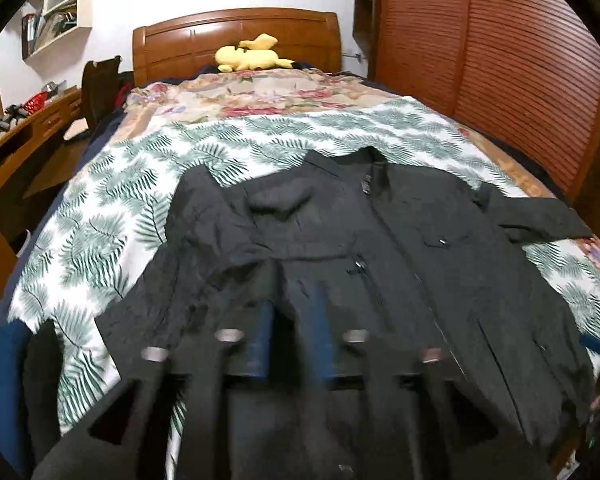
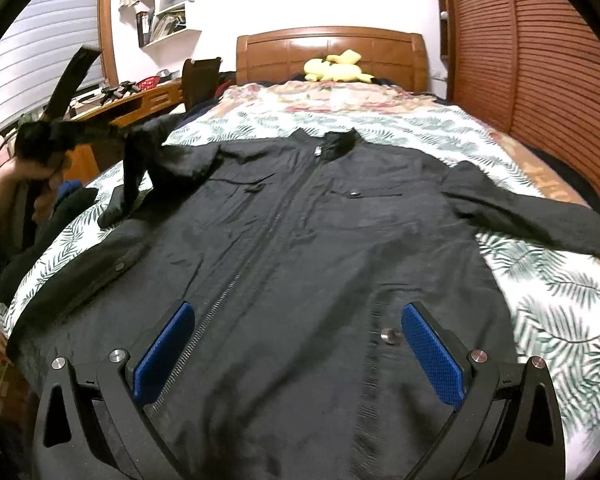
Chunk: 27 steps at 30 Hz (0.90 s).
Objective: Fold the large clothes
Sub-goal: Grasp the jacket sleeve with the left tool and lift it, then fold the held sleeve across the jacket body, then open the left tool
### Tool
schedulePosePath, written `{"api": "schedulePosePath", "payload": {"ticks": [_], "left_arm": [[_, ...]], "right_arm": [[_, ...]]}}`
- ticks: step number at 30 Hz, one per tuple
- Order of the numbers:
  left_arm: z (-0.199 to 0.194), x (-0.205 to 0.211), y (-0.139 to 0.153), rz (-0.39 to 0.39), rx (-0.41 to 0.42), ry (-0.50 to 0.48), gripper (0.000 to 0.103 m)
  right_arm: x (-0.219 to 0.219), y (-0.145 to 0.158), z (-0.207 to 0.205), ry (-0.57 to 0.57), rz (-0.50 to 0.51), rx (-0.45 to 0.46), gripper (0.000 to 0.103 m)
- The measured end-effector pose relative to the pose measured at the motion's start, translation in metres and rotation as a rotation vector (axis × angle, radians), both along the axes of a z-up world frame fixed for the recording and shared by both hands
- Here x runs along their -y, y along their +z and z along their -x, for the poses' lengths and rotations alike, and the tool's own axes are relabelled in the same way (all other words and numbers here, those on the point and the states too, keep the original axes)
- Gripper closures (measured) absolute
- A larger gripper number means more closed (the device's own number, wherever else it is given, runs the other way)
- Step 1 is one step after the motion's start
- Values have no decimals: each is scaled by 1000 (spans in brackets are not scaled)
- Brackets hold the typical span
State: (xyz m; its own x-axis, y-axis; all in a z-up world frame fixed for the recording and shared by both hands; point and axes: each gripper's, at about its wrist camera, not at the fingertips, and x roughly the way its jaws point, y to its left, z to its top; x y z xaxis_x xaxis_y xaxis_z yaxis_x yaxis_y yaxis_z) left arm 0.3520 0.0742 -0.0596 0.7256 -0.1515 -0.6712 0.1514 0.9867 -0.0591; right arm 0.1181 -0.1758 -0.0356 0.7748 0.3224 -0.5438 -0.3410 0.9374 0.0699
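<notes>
A large black jacket (image 1: 380,240) (image 2: 300,220) lies front up and zipped on the bed, collar toward the headboard. Its right sleeve (image 2: 540,220) stretches out sideways. The left sleeve (image 2: 168,156) is bunched up near the shoulder, its cuff (image 2: 116,268) resting on the cover. My left gripper (image 1: 294,312) is blurred; its blue pads stand apart over the jacket's left front, with nothing clearly clamped. From the right wrist view it (image 2: 130,188) hangs fingers-down beside that sleeve. My right gripper (image 2: 298,308) is wide open above the jacket's lower front, straddling the zip.
The bed has a leaf-print cover (image 1: 100,240) (image 2: 560,300) over a floral quilt (image 1: 260,92). A yellow plush toy (image 1: 252,56) (image 2: 336,70) sits by the wooden headboard (image 2: 332,48). There is a desk (image 1: 20,140) on the left and a slatted wardrobe (image 1: 500,60) on the right.
</notes>
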Motion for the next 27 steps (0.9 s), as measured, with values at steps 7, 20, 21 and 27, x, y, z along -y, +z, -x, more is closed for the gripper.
{"api": "schedulePosePath", "payload": {"ticks": [7, 20, 21, 27], "left_arm": [[47, -22, 1, 8, 54, 50, 24], [19, -104, -53, 6, -45, 219, 24], [15, -108, -58, 10, -55, 228, 24], [-3, -128, -90, 35, -151, 264, 26]], "right_arm": [[-6, 0, 3, 17, -5, 12, 0], [-21, -5, -15, 61, 20, -2, 0], [-22, -5, -16, 61, 28, -3, 0], [-23, -11, -20, 53, 53, -26, 0]]}}
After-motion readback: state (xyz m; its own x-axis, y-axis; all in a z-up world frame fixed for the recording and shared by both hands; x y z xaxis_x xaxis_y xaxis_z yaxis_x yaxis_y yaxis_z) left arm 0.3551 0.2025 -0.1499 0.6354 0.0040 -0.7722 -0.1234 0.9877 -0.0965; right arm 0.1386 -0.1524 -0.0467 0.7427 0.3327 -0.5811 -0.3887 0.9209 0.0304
